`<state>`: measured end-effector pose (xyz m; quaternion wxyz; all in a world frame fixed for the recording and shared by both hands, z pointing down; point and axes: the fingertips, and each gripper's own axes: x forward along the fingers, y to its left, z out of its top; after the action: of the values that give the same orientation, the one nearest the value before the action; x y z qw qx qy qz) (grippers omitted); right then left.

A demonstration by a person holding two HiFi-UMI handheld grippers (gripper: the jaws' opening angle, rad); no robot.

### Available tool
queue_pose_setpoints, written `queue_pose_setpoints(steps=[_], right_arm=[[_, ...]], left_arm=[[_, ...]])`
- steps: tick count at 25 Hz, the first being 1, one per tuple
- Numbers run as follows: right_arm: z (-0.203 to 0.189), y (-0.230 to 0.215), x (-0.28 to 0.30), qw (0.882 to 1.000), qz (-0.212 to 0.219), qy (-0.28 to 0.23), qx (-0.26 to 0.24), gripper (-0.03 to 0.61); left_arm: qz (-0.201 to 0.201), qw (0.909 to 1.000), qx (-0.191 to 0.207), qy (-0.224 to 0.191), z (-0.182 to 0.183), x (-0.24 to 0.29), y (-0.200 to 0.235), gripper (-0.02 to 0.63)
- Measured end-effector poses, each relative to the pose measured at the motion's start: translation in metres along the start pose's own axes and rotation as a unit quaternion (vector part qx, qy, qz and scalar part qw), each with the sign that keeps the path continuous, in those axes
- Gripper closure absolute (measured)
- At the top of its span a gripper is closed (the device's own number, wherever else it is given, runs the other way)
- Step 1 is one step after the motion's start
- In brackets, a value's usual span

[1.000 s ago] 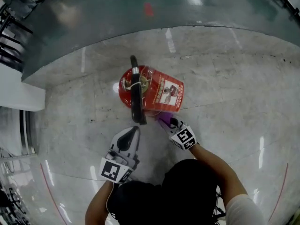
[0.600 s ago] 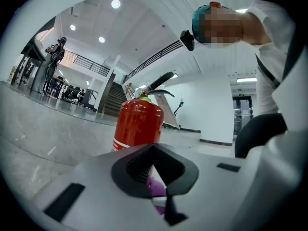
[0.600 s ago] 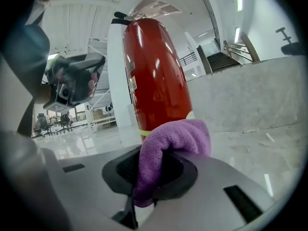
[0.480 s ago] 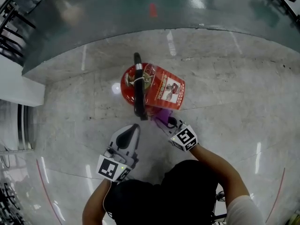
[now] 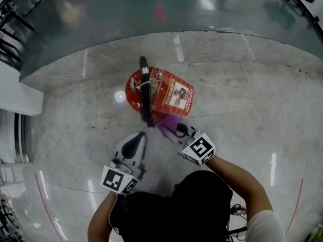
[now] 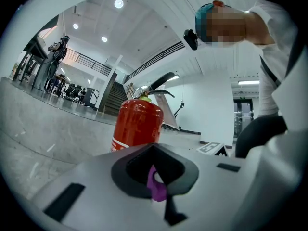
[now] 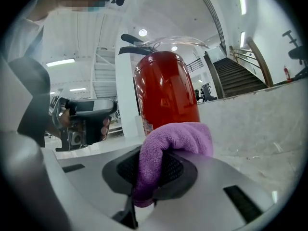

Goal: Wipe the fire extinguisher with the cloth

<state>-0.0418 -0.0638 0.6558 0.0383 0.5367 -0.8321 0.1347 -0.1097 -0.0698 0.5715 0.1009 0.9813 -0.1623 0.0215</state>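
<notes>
A red fire extinguisher (image 5: 169, 96) stands upright on the pale stone floor, its black hose (image 5: 145, 97) running down its near side. It also rises ahead in the left gripper view (image 6: 137, 124) and close up in the right gripper view (image 7: 166, 90). My right gripper (image 5: 179, 131) is shut on a purple cloth (image 5: 169, 124), which lies against the extinguisher's near lower side. The cloth (image 7: 178, 136) bulges out over the shut jaws (image 7: 156, 170). My left gripper (image 5: 139, 138) hangs just short of the extinguisher, to the cloth's left, shut (image 6: 154, 170), touching nothing.
A dark green floor band (image 5: 151, 14) curves behind the extinguisher. A white block (image 5: 20, 92) stands at the left edge. Stairs (image 7: 240, 71) rise at the far right. The left gripper and the hand holding it (image 7: 82, 121) show beside the extinguisher.
The right gripper has slid the cloth slightly leftward along the extinguisher's near side. The left gripper has stayed almost in place.
</notes>
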Motion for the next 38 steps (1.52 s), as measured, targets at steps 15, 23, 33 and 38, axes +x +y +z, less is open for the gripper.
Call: queue_pose_setpoints(steps=[15, 23, 33, 38], right_arm=[[0.07, 0.015, -0.013, 0.999, 0.009, -0.031, 0.0, 0.523], [0.1, 0.023, -0.018, 0.999, 0.02, -0.048, 0.004, 0.523], [0.12, 0.03, -0.022, 0.997, 0.028, -0.071, 0.0, 0.523], [0.103, 0.031, -0.03, 0.997, 0.037, -0.074, -0.008, 0.523]], left_arm=[[0.003, 1.0, -0.001, -0.006, 0.009, -0.008, -0.001, 0.609], [0.0, 0.9999, -0.004, -0.009, 0.01, -0.01, -0.001, 0.609], [-0.002, 0.9999, -0.009, -0.006, 0.009, -0.009, -0.002, 0.609], [0.002, 1.0, -0.002, -0.006, 0.009, -0.009, 0.0, 0.609]])
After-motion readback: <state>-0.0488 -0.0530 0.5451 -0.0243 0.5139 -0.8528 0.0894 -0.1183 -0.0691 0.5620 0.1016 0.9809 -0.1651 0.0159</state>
